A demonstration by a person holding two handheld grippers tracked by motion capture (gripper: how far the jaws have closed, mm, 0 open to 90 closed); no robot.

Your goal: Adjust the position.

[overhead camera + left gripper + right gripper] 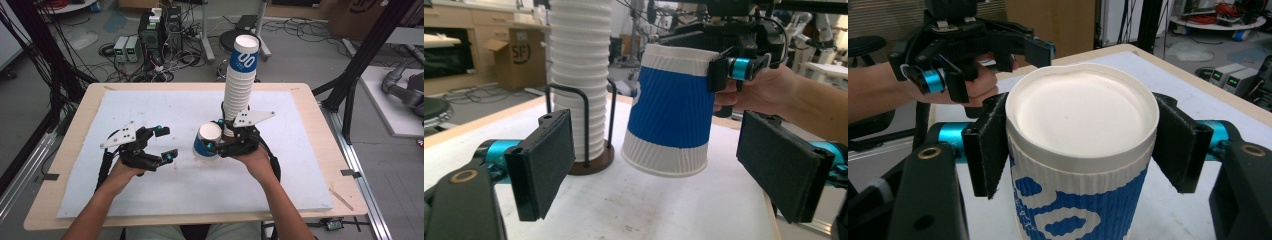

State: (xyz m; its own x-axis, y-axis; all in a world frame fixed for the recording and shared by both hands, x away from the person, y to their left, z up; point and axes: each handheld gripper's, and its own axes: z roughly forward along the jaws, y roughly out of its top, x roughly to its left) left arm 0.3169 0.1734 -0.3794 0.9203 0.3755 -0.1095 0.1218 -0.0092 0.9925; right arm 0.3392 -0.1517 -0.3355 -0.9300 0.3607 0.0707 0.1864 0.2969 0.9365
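Paper cup (207, 141): light, crushable; grip below rim. Right gripper (220, 145) clamped on it; left gripper (165, 145) wide open, empty.

The cup (207, 141) sits between the left tool (166, 144) and the stack of cups (239, 85) behind the right tool (216, 145).

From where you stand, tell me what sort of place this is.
Most likely a robotics lab or workshop. Power supplies and tangled cables sit on the bare floor beyond the table, black metal framing stands at its side, and cardboard boxes wait by a workbench.
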